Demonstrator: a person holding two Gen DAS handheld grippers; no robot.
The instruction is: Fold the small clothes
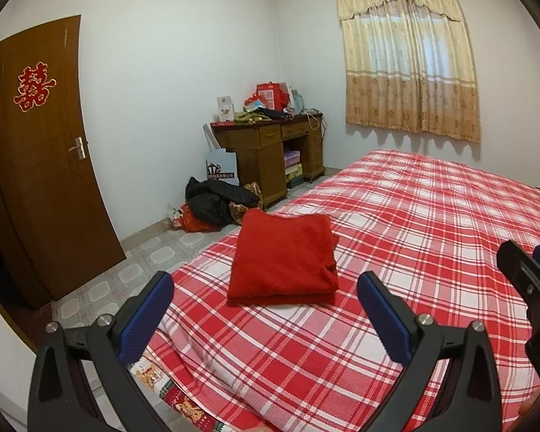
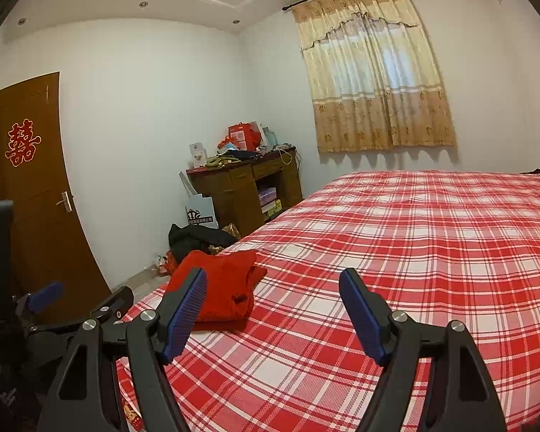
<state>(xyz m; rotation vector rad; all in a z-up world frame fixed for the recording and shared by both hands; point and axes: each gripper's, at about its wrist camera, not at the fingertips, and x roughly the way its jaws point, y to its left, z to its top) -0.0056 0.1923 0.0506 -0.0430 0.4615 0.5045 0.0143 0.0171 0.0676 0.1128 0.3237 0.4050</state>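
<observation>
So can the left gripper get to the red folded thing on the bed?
Probably yes. The left gripper is open and aimed at the red folded cloth, and only bare plaid bedsheet lies between them. The right gripper is off to the side.

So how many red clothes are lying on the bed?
1. A folded red garment lies on the checked bedspread near the bed's corner closest to the door. Nothing else red shows on the bed, though its far right end is cut off from view.
</observation>
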